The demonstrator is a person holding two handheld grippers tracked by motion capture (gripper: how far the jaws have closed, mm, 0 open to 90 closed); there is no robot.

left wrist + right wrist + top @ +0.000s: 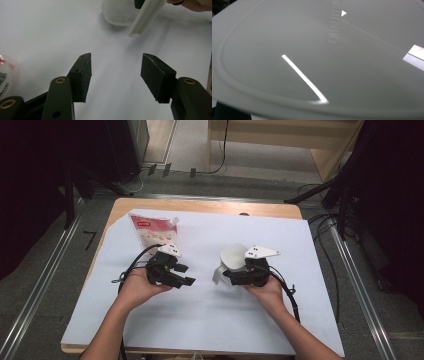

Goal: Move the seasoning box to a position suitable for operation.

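A round translucent container (233, 256) stands on the white sheet; its frosted wall (117, 12) shows at the top of the left gripper view. My right gripper (228, 276) is shut on a white lid (218, 274), held tilted just in front of the container. The lid's edge (147, 17) slants down toward the sheet, and its smooth face with embossed lettering (312, 62) sits close before the right gripper's camera. My left gripper (186, 274) (116, 72) hovers over the sheet to the lid's left, pointing at it, open with nothing between its pads.
A red-and-white spouted pouch (152, 232) lies at the back left of the white sheet (210, 320), and its corner (5, 75) is beside my left jaw. The sheet covers a wooden table (200, 206). Cables and dark stands ring the table.
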